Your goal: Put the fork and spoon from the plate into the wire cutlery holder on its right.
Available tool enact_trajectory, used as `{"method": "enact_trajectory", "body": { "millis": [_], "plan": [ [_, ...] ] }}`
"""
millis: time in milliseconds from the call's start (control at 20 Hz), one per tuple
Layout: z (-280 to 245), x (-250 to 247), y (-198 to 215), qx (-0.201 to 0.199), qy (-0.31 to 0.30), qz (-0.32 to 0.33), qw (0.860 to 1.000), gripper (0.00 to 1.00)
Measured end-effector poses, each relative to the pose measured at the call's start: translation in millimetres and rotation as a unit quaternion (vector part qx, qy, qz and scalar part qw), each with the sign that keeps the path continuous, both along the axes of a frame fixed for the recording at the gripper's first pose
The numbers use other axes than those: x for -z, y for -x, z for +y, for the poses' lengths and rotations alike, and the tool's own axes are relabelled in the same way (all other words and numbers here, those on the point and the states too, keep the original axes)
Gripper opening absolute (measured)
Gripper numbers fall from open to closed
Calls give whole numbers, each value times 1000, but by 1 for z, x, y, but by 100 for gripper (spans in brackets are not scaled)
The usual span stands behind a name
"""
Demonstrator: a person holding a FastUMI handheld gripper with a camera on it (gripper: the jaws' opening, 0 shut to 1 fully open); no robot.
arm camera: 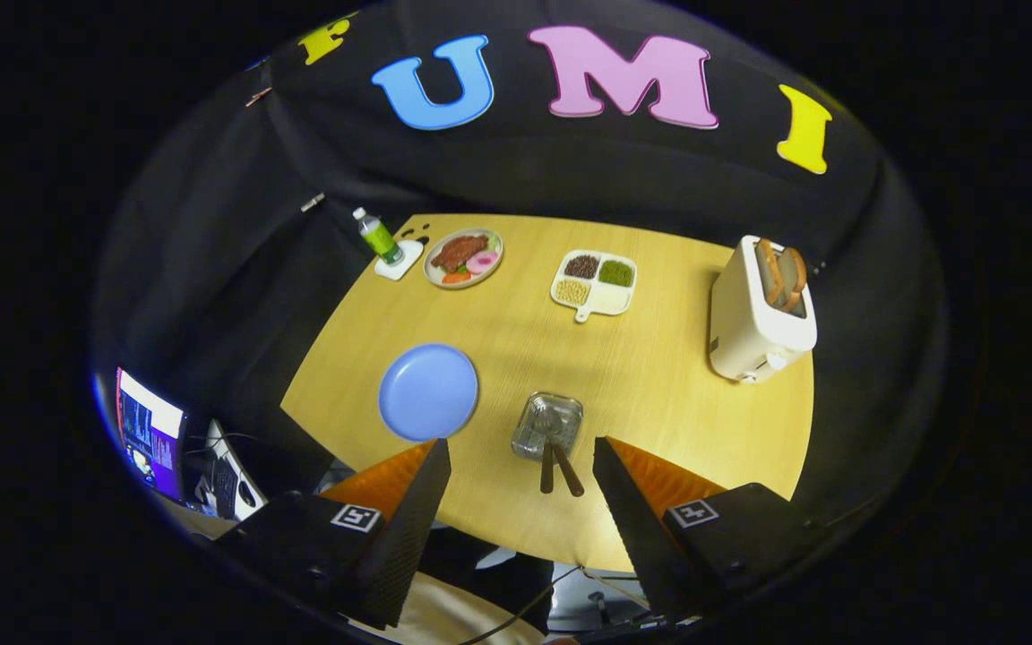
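Note:
A blue plate (427, 391) lies bare on the wooden table (659, 394), just ahead of my left finger. To its right stands the wire cutlery holder (547, 425), and two brown-handled utensils (556, 468) stick out of it toward me; I cannot tell fork from spoon. My gripper (520, 448) is high above the table's near edge, open, with nothing between its fingers. The holder sits between and slightly beyond the fingertips.
At the far side are a green bottle (378, 237) on a white coaster, a plate of food (463, 257) and a divided white dish of beans (595, 282). A white toaster (760, 311) with bread stands at the right. A lit screen (150, 432) sits off the table, lower left.

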State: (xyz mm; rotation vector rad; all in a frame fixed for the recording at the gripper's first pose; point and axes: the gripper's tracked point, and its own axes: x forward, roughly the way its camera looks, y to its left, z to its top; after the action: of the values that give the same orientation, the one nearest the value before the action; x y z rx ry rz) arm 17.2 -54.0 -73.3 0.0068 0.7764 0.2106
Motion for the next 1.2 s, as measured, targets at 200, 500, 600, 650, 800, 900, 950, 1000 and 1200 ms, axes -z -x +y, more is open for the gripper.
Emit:
{"method": "enact_trajectory", "body": {
  "millis": [200,500,600,650,800,900,950,1000,1200],
  "plan": [
    [8,-52,-3,26,-9,-122,992,99],
    [-7,-128,1,101,6,-290,952,100],
    [-9,-147,5,116,10,-333,936,99],
    [-10,-154,7,121,12,-348,929,99],
    [-10,-165,12,137,14,-389,911,99],
    [-13,-162,12,144,15,-398,906,99],
    [-11,-159,13,143,12,-397,907,99],
    [-11,-156,12,142,10,-393,908,99],
    [-13,-147,9,139,12,-380,914,99]
  ]
}}
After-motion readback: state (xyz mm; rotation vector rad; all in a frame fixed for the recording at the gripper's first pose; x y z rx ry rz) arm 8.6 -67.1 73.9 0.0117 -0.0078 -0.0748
